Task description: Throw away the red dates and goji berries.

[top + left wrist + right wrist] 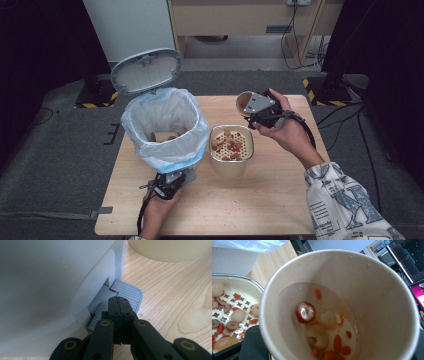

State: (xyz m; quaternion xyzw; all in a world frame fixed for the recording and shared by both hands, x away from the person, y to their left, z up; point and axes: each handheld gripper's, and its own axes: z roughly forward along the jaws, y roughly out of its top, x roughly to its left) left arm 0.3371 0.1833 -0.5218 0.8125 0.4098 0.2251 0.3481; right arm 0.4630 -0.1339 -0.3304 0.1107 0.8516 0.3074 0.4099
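A white pedal bin (165,127) lined with a blue-white bag stands on the table's left, its grey lid (146,70) raised. My left gripper (167,187) is at its base, shut, with its tips (118,300) pressed on the grey ribbed pedal (127,293). My right gripper (260,112) is shut on a paper cup (245,102), held tilted above the table behind a beige container (250,150) with a strainer insert. The cup (374,290) holds a little liquid, a red date (305,312), pale fruit pieces and goji berries. More fruit lies on the strainer (242,277).
The wooden table (280,200) has bare surface in front and to the right of the container. Several brown bits lie at the bottom of the bin bag. Cables and stand bases sit on the grey floor behind the table.
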